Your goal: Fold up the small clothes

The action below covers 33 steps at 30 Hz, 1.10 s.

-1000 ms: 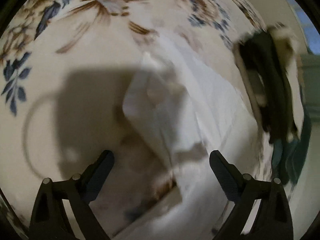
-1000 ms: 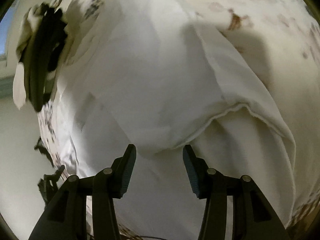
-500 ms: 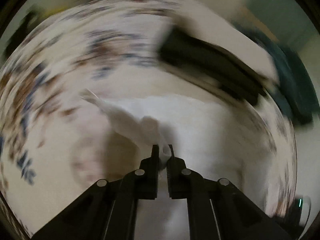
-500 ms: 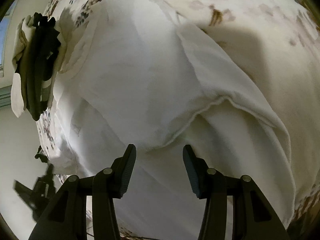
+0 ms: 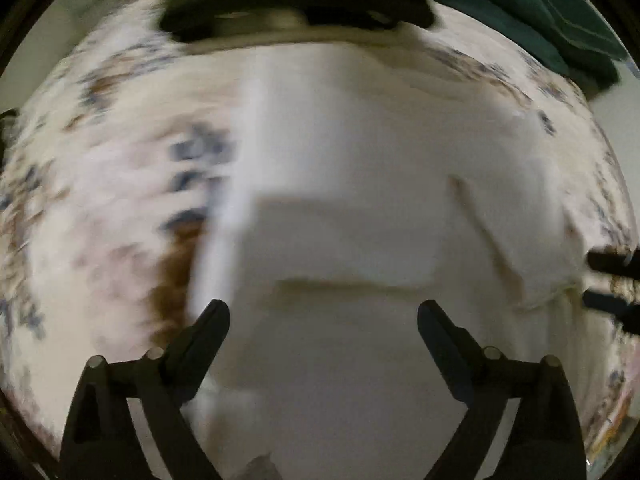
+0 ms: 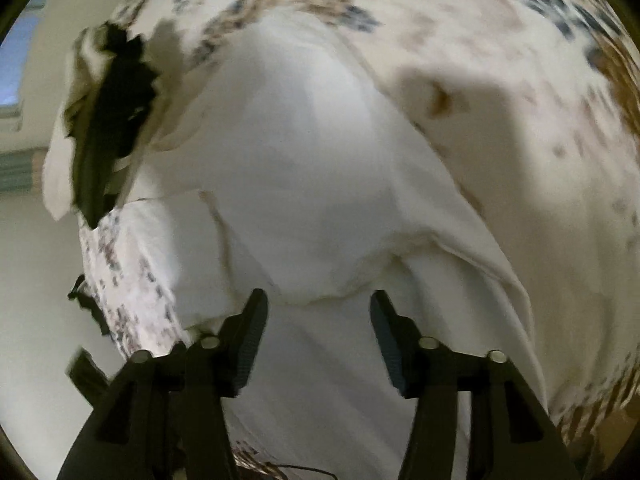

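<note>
A white garment (image 5: 360, 168) lies spread on a floral sheet (image 5: 112, 168). A flap is folded over its middle, with a hem edge (image 5: 344, 282) running across. My left gripper (image 5: 323, 322) is open and empty just above the cloth near that hem. In the right wrist view the same garment (image 6: 304, 160) fills the middle. My right gripper (image 6: 319, 312) is open, its fingers either side of a curved hem (image 6: 320, 300), not closed on it. The right gripper's fingertips (image 5: 608, 280) show at the left wrist view's right edge.
A black and white folded pile (image 5: 296, 8) lies at the far edge of the sheet, with dark green cloth (image 5: 532, 12) to its right. The pile also shows in the right wrist view (image 6: 108, 120). The sheet's edge (image 6: 132, 280) drops off at the left there.
My left gripper was shut on a pinch of white cloth half a second ago; now it is open and the cloth lies flat. The right gripper stays open over the hem.
</note>
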Motion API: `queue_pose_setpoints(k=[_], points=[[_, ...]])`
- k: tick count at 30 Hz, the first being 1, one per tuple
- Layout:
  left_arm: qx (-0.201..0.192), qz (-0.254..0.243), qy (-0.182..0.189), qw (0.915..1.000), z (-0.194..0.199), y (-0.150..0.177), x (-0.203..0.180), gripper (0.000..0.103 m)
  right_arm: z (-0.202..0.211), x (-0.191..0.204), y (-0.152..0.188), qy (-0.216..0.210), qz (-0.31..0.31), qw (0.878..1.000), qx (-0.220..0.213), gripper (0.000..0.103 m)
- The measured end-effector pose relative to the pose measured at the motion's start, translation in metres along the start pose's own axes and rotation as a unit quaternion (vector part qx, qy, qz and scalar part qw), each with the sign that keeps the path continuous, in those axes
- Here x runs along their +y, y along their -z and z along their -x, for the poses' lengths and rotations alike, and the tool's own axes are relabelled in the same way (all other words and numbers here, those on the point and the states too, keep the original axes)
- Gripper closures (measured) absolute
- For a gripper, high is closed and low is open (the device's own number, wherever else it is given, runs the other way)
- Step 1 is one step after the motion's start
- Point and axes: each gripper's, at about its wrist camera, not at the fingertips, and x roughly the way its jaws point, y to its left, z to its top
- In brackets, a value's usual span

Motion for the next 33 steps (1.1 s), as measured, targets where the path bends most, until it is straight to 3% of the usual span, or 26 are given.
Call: queue_pose_setpoints(k=[6,13,14,15,16,18,20,23,25,29,33], points=[[-0.016,0.042,-0.071,0.9965,0.008,0.002,0.059,0.007,-0.034,0.061,-0.022,-0.025,0.057,0.998,0.020,0.046],[-0.026,0.079,-0.125,0.9887,-0.006,-0.021,0.079,0.007,-0.096,0.136,-0.061,0.041,0.169,0.985,0.011,0.047],[-0.022,0.084,-0.132,0.9874,-0.010,-0.026,0.080,0.007,-0.100,0.142,-0.060,0.050,0.189,0.981,0.010,0.053],[-0.018,0.091,-0.138,0.9862,-0.013,-0.028,0.083,0.007,-0.104,0.150,-0.057,0.069,0.214,0.974,0.003,0.078],[-0.016,0.101,-0.138,0.9851,-0.014,-0.028,0.086,0.007,-0.110,0.157,-0.053,0.111,0.248,0.962,-0.004,0.096],[-0.016,0.113,-0.137,0.9840,-0.011,-0.026,0.090,0.007,-0.122,0.158,-0.054,0.161,0.262,0.951,0.003,0.096],[-0.018,0.123,-0.131,0.9836,-0.004,-0.025,0.095,0.007,-0.119,0.152,-0.056,0.166,0.238,0.957,0.019,0.095],[-0.038,0.127,-0.127,0.9830,0.016,-0.025,0.097,0.007,-0.088,0.139,-0.055,0.117,0.193,0.972,0.060,0.074],[-0.048,0.124,-0.129,0.9827,0.033,-0.023,0.093,0.007,-0.046,0.122,-0.049,0.086,0.174,0.979,0.065,0.050],[-0.042,0.104,-0.112,0.9874,0.057,-0.012,0.064,0.007,0.027,0.072,-0.037,0.082,0.158,0.982,0.069,0.048],[-0.029,0.073,-0.092,0.9927,0.074,0.014,0.007,0.007,0.079,-0.011,-0.031,0.100,0.129,0.982,0.090,0.048]])
